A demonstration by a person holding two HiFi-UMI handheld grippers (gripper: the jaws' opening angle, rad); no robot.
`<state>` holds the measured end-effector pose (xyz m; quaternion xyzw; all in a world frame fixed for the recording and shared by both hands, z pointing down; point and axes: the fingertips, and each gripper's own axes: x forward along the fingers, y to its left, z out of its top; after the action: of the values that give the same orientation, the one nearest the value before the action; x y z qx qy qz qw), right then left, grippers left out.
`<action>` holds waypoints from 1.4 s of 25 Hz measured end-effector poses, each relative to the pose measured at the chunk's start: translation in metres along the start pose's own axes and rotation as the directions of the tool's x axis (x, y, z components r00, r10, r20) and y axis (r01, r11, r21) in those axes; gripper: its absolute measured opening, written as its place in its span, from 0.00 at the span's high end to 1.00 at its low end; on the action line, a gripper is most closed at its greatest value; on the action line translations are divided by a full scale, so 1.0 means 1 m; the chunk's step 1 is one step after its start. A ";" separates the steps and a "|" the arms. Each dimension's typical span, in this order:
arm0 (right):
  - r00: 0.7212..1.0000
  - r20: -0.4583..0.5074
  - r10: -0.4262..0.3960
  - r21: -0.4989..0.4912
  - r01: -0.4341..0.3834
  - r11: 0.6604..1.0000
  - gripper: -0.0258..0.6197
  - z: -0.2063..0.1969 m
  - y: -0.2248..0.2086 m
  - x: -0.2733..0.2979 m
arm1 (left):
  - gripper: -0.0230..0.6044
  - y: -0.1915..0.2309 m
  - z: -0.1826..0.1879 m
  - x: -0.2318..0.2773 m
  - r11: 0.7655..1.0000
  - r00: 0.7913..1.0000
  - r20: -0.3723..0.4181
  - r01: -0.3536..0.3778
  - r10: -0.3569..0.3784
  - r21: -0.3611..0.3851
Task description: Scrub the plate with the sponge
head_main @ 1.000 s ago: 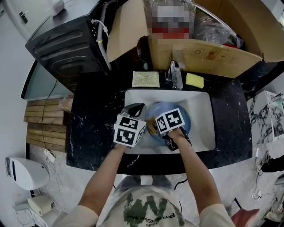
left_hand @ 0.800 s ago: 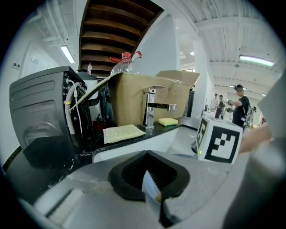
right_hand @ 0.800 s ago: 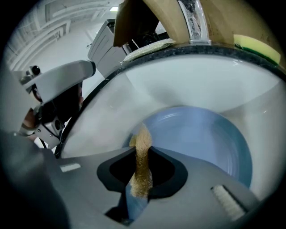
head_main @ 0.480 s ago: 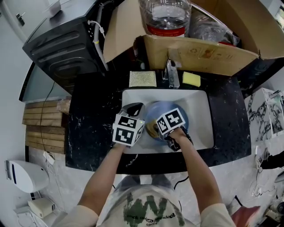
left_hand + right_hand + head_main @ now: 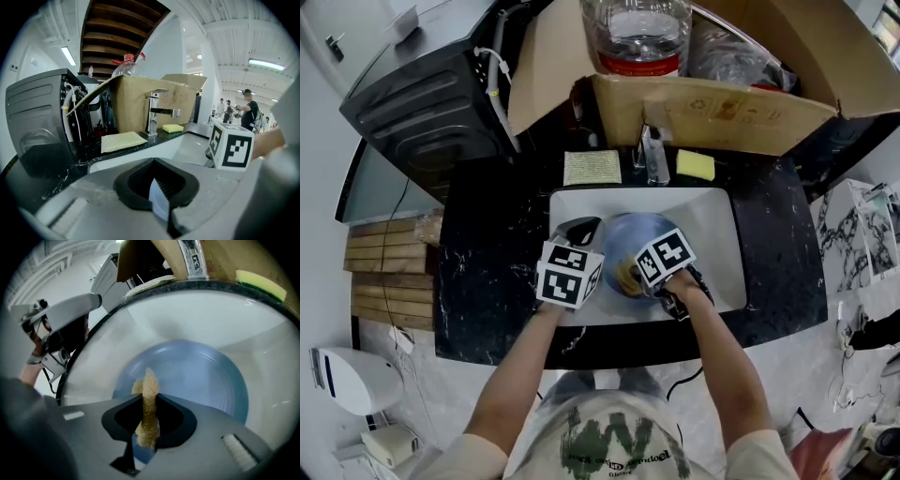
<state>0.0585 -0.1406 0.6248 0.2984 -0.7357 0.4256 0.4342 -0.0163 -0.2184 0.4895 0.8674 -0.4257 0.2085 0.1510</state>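
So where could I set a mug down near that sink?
The black marble counter is bare left of the white sink and right of it. The basin's middle is crowded: blue plate, left gripper, right gripper. Behind: green scouring pad, chrome tap, yellow sponge.

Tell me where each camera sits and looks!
Head view: on the person's head, looking steeply down at the sink, plate, left gripper and right gripper; forearms show.
Left gripper view: rides the left gripper, facing across the counter toward the faucet; its jaws pinch the plate's rim.
Right gripper view: rides the right gripper, looking down onto the plate; its jaws hold the tan sponge.
Both gripper views share the yellow sponge.
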 end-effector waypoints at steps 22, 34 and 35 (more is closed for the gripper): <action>0.988 -0.043 -0.151 0.006 0.152 0.988 0.85 -0.029 -0.069 -0.040 | 0.96 -0.017 0.007 0.015 0.999 0.999 -0.004 0.035 -0.035 0.014; 0.983 0.035 -0.178 0.082 0.175 0.981 0.85 -0.020 -0.082 -0.048 | 0.96 -0.012 0.008 0.014 1.000 1.000 -0.003 0.026 -0.026 0.014; 0.983 0.052 -0.178 0.088 0.173 0.981 0.85 -0.017 -0.081 -0.051 | 0.96 -0.011 0.009 0.014 1.000 1.000 -0.001 0.025 -0.025 0.011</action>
<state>0.1530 -0.1594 0.6136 0.3923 -0.7010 0.4067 0.4350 0.0026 -0.2251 0.4876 0.8733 -0.4138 0.2094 0.1492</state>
